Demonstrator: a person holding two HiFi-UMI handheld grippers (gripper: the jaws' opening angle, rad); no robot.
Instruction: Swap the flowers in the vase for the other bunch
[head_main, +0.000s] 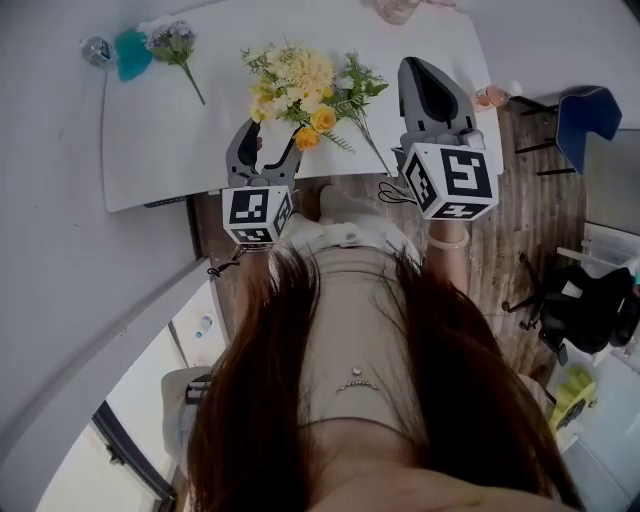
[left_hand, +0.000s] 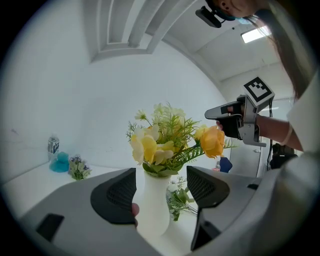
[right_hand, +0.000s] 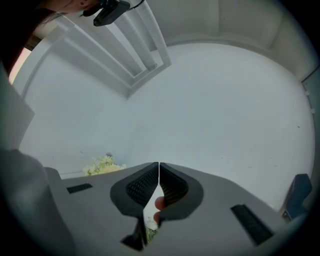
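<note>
A white vase (left_hand: 152, 207) holding yellow and orange flowers (left_hand: 162, 142) stands on the white table (head_main: 160, 140). It sits between the jaws of my left gripper (left_hand: 162, 192), which is open; the right pad is clear of the vase. In the head view the yellow bunch (head_main: 295, 85) hides the vase, with my left gripper (head_main: 268, 140) just below it. A green bunch with small white blooms (left_hand: 181, 197) lies on the table behind the vase. My right gripper (head_main: 418, 70) is shut, nothing showing between its pads, and hovers beside the orange bloom (left_hand: 212, 141).
A small purple bunch (head_main: 175, 42), a blue object (head_main: 130, 55) and a small bottle (head_main: 97, 50) sit at the table's far left. A blue chair (head_main: 590, 110) and black equipment (head_main: 590, 300) stand on the floor to the right. The table's near edge runs just below my grippers.
</note>
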